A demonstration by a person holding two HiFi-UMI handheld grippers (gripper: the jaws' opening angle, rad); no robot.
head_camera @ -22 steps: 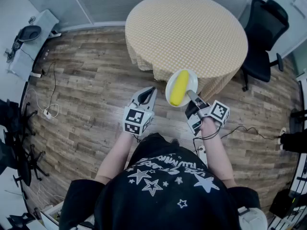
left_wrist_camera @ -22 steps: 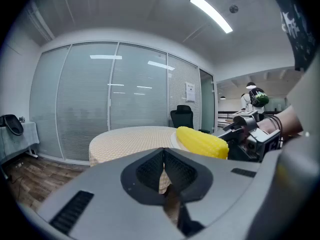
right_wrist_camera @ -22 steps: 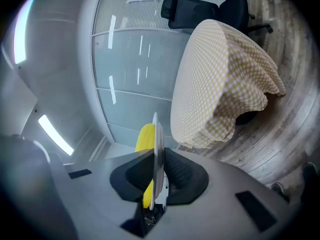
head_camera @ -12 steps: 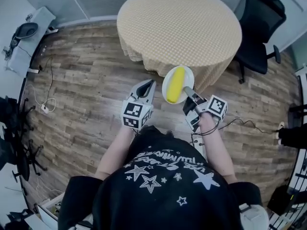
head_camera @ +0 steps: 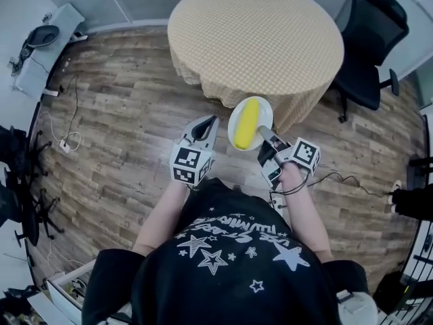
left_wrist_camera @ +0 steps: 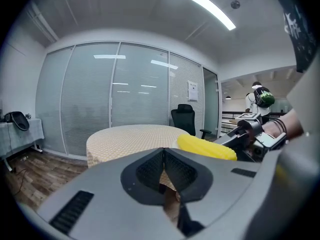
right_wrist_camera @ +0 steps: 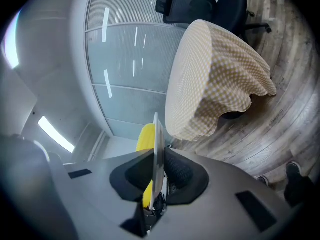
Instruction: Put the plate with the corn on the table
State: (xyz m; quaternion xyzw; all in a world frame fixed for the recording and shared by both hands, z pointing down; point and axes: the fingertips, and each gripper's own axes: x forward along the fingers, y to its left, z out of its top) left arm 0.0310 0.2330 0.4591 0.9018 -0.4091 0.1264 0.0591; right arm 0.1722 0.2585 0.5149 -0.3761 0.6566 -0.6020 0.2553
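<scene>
The left gripper [head_camera: 209, 123] sat close in front of the person, its jaws pressed together on nothing; beside it the right gripper [head_camera: 266, 135] pinched the near rim of the white plate [head_camera: 263, 116]; the plate hung level in the air over the wood floor [head_camera: 122, 107], short of the near edge of the round table [head_camera: 257, 32]; the corn [head_camera: 247, 122] lay along the plate's middle, its long axis pointing away from the person toward the table, tipped slightly right; from the right gripper's own camera the plate showed only edge-on, a thin line between the pads, with most of the corn hidden behind it; the checked cloth's hanging hem lay just beyond the plate; a black office chair [head_camera: 371, 53] stood at the table's right, and a pale side desk [head_camera: 34, 70] stood well off to the left.
</scene>
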